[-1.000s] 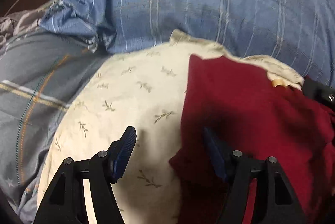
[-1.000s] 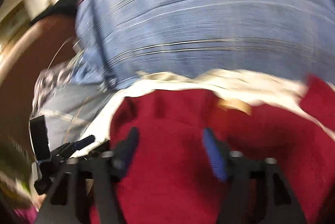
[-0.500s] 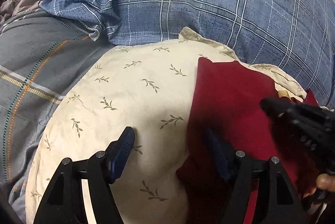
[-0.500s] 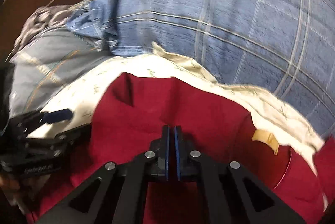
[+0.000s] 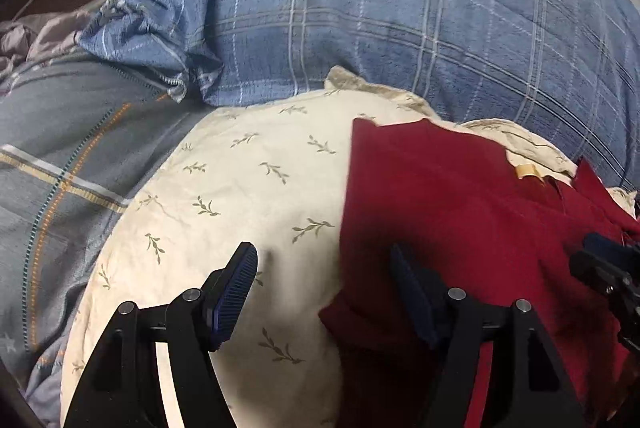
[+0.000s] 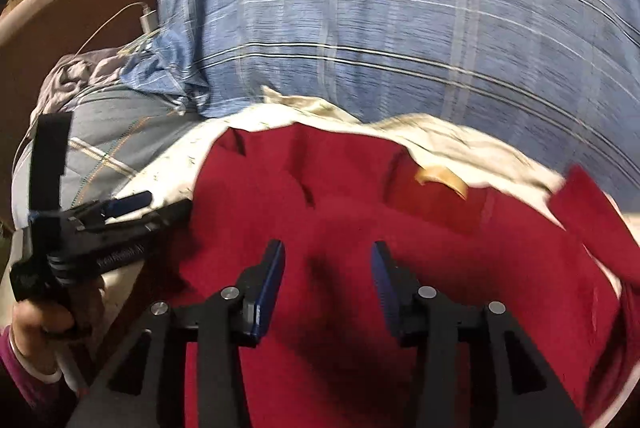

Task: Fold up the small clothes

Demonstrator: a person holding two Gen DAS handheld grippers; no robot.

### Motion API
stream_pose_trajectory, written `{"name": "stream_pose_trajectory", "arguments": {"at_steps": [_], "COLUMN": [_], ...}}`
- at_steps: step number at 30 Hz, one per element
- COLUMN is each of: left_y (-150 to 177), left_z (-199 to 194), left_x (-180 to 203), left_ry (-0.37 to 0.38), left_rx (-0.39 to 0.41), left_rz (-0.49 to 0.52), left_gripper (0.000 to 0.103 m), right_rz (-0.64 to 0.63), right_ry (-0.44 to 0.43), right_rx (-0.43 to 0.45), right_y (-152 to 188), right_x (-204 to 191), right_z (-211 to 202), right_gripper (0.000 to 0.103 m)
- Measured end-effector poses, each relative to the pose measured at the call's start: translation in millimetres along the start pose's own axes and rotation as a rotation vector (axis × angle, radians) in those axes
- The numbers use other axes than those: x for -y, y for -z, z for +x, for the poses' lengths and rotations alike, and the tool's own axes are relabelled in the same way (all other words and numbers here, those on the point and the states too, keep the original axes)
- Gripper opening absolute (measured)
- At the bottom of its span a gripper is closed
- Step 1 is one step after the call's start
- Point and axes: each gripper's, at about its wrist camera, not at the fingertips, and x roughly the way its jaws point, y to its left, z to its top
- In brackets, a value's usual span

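On the cream leaf-print cushion (image 5: 248, 196) lies the dark red fabric garment (image 6: 360, 228); the right gripper (image 6: 328, 280) has just been opening, jaws empty above it, and the left gripper (image 5: 324, 288) straddles its edge, jaws apart.

The right gripper (image 6: 328, 284), which had its blue-padded jaws pressed together half a second ago over the dark red knitted garment (image 6: 344, 212), has just been opening them; they now stand apart above the red cloth with nothing pinched between them. In the left wrist view that gripper (image 5: 604, 268) has drawn back from the middle of the garment (image 5: 448, 196) to the right edge of the picture (only its black tip shows). The right wrist view, sharper half a second ago, is smeared sideways
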Motion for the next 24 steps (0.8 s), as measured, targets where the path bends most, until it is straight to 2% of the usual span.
{"name": "stream_pose_trajectory", "arguments": {"at_steps": [2, 7, 16, 19, 24], "left_y": [2, 7, 10, 9, 7], "left_z": [-7, -20, -14, -10, -15], "left_x": [4, 11, 21, 24, 24], "left_ry": [0.009, 0.022, 0.041, 0.047, 0.066], "left_rx": [0.013, 0.047, 0.013, 0.007, 0.035], "left_rz": [0.015, 0.045, 0.074, 0.079, 0.072], "left_gripper": [0.069, 0.069, 0.069, 0.069, 0.069], "right_rz": [0.017, 0.098, 0.272, 0.311, 0.313], "right_ry": [0.029, 0.109, 0.191, 0.159, 0.148], "right_rx": [0.002, 0.006, 0.014, -0.006, -0.002], "right_y": [7, 17, 31, 42, 41], "right_x": [7, 42, 110, 127, 127], "right_z": [-5, -17, -21, -12, -20], "right_gripper": [0.051, 0.051, 0.051, 0.051, 0.051]}}
